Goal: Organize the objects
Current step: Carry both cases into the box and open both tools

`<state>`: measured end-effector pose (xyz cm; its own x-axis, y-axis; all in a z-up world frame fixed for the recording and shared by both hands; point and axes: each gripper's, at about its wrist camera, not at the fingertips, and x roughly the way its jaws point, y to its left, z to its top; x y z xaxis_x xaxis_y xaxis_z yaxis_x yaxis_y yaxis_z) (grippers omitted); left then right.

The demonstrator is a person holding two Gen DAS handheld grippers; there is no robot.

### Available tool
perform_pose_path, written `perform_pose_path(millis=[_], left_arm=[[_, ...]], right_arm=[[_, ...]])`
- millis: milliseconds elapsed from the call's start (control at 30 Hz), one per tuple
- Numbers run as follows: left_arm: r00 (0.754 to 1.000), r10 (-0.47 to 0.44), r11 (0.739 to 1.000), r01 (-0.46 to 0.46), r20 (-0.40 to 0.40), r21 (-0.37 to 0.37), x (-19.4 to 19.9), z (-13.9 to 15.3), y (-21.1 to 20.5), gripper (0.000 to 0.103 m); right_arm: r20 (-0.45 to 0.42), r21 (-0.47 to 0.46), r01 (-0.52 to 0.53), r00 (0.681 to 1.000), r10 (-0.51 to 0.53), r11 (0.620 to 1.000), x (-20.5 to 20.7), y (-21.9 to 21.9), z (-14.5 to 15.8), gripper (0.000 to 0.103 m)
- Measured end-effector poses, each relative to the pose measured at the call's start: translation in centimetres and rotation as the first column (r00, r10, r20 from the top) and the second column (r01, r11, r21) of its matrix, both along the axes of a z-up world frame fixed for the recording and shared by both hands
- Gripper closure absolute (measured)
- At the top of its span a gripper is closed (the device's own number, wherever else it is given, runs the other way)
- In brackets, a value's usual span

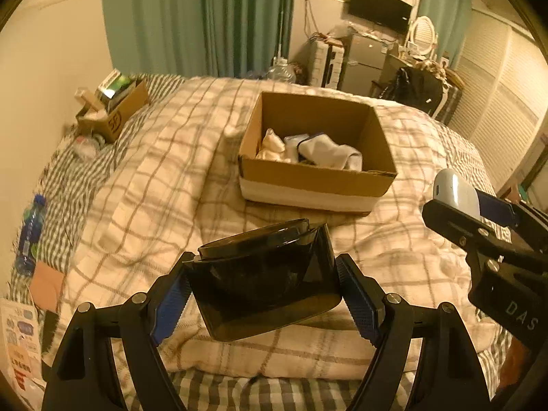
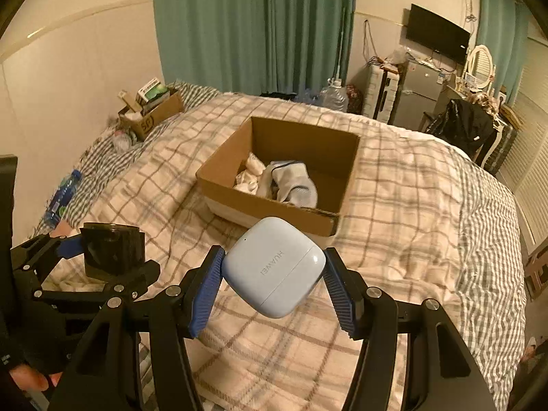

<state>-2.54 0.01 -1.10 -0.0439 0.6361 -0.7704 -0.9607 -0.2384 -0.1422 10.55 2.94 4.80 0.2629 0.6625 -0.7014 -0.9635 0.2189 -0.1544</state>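
My left gripper (image 1: 263,294) is shut on a dark smoky plastic container (image 1: 267,281) with a lid, held above the checked blanket; it also shows in the right wrist view (image 2: 113,250). My right gripper (image 2: 272,274) is shut on a pale blue earbuds case (image 2: 274,265), also seen in the left wrist view (image 1: 457,195). An open cardboard box (image 1: 318,178) stands on the bed ahead of both grippers, with white socks (image 1: 328,154) and a cream cloth (image 1: 272,145) inside. The box also shows in the right wrist view (image 2: 274,210).
A smaller cardboard box (image 1: 114,111) full of items sits at the bed's far left corner. A blue water bottle (image 1: 30,233) lies along the left edge. Beyond the bed are green curtains (image 1: 205,20), a fridge (image 1: 364,65), a wall TV (image 1: 380,8) and a desk with a mirror.
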Motion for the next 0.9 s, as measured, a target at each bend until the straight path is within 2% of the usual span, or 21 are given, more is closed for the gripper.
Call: perform_pose_path(millis=[200,367,533,667,900], left_arm=[[0.999,-0.028,0.999,0.03,-0.036,0.031,0.1,1.9,1.4,0.02],[0.997,-0.052,0.997,0.055,-0.059,0.051,-0.1,3.1,4.4,0.02],[0.995,-0.081,0.993,0.086,-0.065,0.077,-0.3,4.4,8.9,0.02],[0.995,-0.079,0.992,0.085,-0.06,0.095,-1.1,4.9,12.6,0.02],[0.989,-0.116,0.989,0.124,-0.096,0.085,-1.7,3.4,19.0,0.02]], right_arm=[[-0.008,0.036,0.011,1.0,-0.011,0.999,1.2,0.4,1.7,0.045],[0.003,0.063,0.01,1.0,-0.01,0.998,2.9,2.5,3.3,0.045],[0.028,0.082,0.0,1.0,-0.002,0.997,4.7,5.9,4.7,0.045],[0.01,0.092,-0.013,1.0,0.012,0.996,6.5,9.1,5.5,0.045],[-0.016,0.061,-0.007,1.0,0.008,0.998,10.2,15.7,4.7,0.045]])
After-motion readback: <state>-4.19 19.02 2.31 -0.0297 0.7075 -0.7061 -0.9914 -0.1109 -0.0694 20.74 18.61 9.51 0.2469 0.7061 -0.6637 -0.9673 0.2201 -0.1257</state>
